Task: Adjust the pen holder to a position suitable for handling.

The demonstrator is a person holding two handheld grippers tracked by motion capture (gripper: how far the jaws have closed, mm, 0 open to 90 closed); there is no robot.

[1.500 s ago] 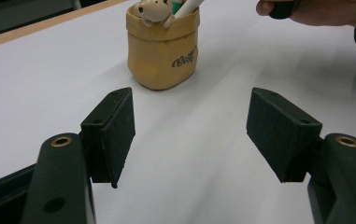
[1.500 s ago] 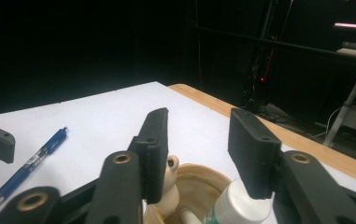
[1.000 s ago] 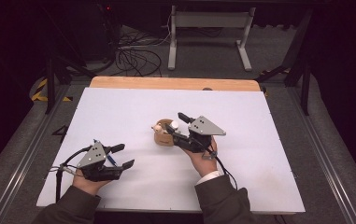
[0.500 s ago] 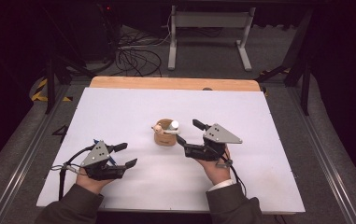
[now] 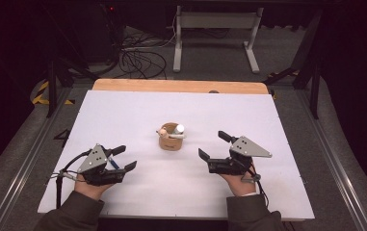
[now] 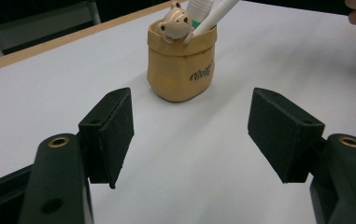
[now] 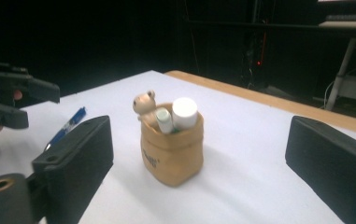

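As seen from the high view, a tan pouch (image 5: 171, 138) of pens stands mid-table — left gripper (image 5: 123, 158) and right gripper (image 5: 214, 145) flank it nearer the person, both apart from it. Left gripper view: jaws spread, empty, pouch far ahead. Right gripper view: jaws — just opening — wide, nothing between; a blue pen (image 7: 65, 129) lies left.

Near the middle of the table (image 5: 123, 110), a small pouch (image 5: 170, 141), upright, with a bear-topped pen (image 5: 162, 131) and two capped tubes (image 5: 179, 129) inside. Nearer the person and to the left, the left gripper (image 5: 124, 158), with a pen (image 5: 113, 163) lying beside it. To the right of the pouch, apart from it, the right gripper (image 5: 214, 146). Behind the table, cables (image 5: 140, 57) and a stand (image 5: 215, 33) on the floor.
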